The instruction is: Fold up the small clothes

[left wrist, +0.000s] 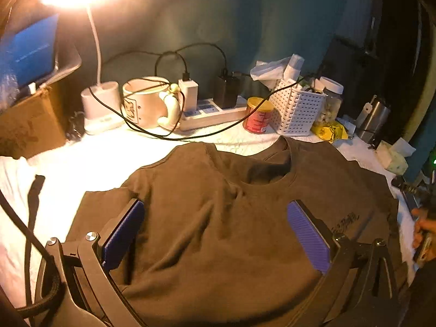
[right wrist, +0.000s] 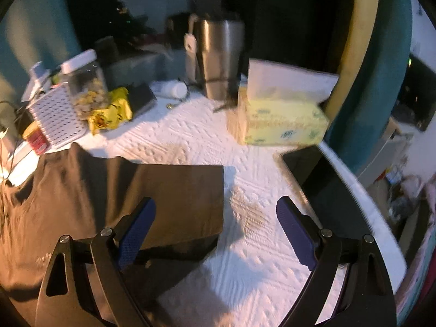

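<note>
A dark brown T-shirt [left wrist: 218,218] lies spread flat on the white textured cloth [left wrist: 90,160], collar toward the back. My left gripper [left wrist: 215,215] is open above the shirt's chest, empty. In the right wrist view the shirt's sleeve [right wrist: 169,199] lies flat with a straight edge. My right gripper [right wrist: 216,212] is open and empty over that sleeve edge, its left finger above the fabric and its right finger above bare white cloth [right wrist: 245,150].
At the back stand a lamp base [left wrist: 100,106], a mug [left wrist: 144,100], a power strip [left wrist: 212,111], a red can [left wrist: 257,115], a white basket [left wrist: 295,109], a jar [right wrist: 84,87], a steel tumbler [right wrist: 220,57] and a tissue box [right wrist: 280,120]. A dark tablet [right wrist: 321,179] lies right.
</note>
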Tool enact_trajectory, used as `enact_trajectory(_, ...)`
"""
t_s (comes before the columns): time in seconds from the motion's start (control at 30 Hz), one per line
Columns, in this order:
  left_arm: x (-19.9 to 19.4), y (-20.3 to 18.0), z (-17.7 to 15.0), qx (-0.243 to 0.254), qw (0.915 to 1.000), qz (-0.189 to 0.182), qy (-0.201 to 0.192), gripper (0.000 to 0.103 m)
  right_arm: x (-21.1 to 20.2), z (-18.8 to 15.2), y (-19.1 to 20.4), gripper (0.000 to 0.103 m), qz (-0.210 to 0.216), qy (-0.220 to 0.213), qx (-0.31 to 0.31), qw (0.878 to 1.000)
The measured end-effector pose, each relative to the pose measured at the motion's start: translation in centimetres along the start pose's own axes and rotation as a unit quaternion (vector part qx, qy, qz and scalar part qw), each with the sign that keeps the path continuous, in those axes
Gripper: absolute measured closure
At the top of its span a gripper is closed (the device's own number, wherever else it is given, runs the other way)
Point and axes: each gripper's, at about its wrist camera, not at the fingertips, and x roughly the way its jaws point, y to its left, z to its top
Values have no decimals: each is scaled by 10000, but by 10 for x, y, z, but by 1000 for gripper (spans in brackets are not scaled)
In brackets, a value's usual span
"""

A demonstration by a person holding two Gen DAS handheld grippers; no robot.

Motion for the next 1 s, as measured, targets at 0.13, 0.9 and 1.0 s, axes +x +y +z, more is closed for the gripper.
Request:
enact_trajectory(0.13, 17, -1, 1, 220, 9985, -447, 222, 0, 24, 1, -9, 12, 114, 263, 190, 9994)
enact_trajectory(0.9, 18, 24, -5, 444, 9989, 145, 68, 1, 17, 2, 39, 95, 897, 258, -421, 9947)
enact_trajectory(1.0, 14, 35, -6, 260, 9996, 73, 58, 1, -3, 8, 53, 95, 1000, 76, -536, 9935)
